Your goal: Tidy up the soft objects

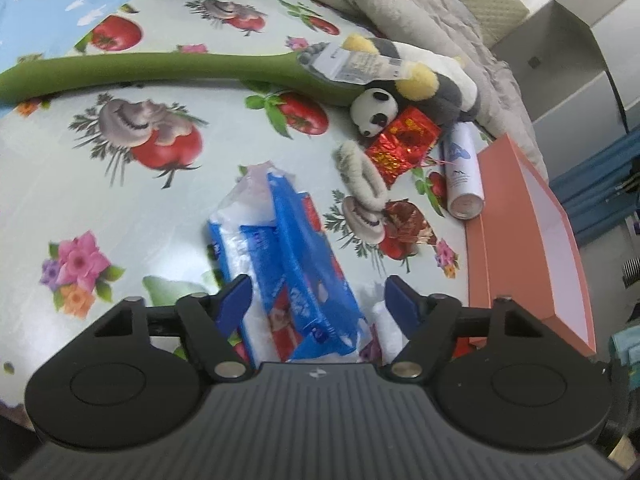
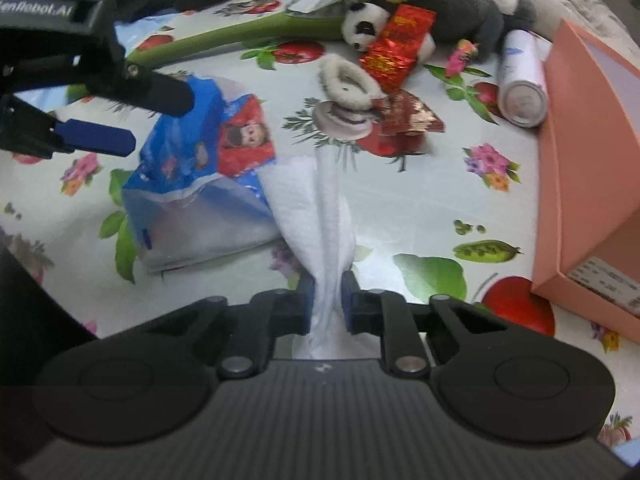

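On the fruit-print surface [image 2: 420, 216] little looks sorted: the right tool [image 2: 327, 300] pinches a white tissue [image 2: 316, 208] drawn from the blue tissue pack [image 2: 192, 176]; the left tool [image 1: 318, 300] is spread over the pack. Plush panda [image 2: 362, 26] lies unsorted, pink box [image 2: 580, 160] apparently empty.

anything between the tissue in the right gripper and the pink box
Nothing visible. The right gripper pinches the white tissue; only bare tablecloth lies between it and the pink box.

Left gripper [image 1: 318, 300] and right gripper [image 2: 327, 300], black ribbed bodies, round side discs, silver pivot screws, blue fingers [image 1: 234, 300]
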The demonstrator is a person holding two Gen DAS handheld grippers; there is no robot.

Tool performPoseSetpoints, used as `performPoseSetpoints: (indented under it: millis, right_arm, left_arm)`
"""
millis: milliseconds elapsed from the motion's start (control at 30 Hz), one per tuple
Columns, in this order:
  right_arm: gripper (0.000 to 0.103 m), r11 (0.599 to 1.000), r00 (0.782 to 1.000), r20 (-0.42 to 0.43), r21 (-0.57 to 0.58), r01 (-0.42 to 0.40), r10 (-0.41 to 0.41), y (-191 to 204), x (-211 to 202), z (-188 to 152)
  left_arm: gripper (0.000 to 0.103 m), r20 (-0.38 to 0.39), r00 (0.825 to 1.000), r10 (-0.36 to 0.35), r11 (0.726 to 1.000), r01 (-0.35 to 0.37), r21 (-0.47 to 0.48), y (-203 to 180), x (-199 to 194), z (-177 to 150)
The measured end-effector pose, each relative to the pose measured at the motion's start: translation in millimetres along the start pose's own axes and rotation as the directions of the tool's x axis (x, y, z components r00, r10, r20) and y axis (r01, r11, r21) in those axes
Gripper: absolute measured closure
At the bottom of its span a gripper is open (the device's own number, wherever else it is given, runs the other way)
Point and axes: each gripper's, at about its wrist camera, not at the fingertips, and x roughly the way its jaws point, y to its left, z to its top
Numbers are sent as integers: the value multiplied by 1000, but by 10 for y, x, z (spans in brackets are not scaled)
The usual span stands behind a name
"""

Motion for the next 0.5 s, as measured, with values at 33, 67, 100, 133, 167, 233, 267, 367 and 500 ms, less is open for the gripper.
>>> performPoseSetpoints:
  millis: [33, 67, 100, 133, 167, 233, 267, 367, 500]
  right_arm:
    - [87, 1000, 1000, -2, 10, 13, -13, -13, -9, 11]
    - [88, 999, 1000, -2, 20, 27, -27, -28, -18, 17]
    - [88, 999, 999, -3, 32, 41, -41, -49, -23, 21]
    - [88, 998, 999, -4, 45, 51, -51, -68, -31, 21]
    - [88, 996, 998, -4, 63, 58, -58, -96, -47, 20]
    - [88, 993, 998, 0, 95, 68, -68, -142, -68, 20]
    - [88, 991, 997, -1, 108, 74, -74, -166, -71, 15]
    - [88, 986, 996, -6, 140, 89, -89, -204, -59, 2]
    - [88, 979, 996, -4, 183, 90, -91, -241, -52, -18]
  left_arm:
    - [31, -3, 1000, -3, 1000, 3, 3, -8, 14, 7]
    - [32, -6, 1000, -3, 1000, 3, 6, -18, 32, 11]
    - [33, -11, 1000, -2, 1000, 2, 11, -29, 55, 10]
    - [34, -16, 1000, 2, 1000, -2, 18, -43, 81, 7]
    - [35, -20, 1000, 7, 1000, -7, 23, -56, 105, 2]
    - [35, -23, 999, 24, 999, -23, 28, -71, 146, -15]
    - [35, -22, 999, 33, 999, -33, 31, -76, 164, -23]
    - [42, -26, 997, 67, 997, -66, 41, -105, 234, -48]
    - [56, -41, 993, 109, 991, -105, 81, -157, 332, -76]
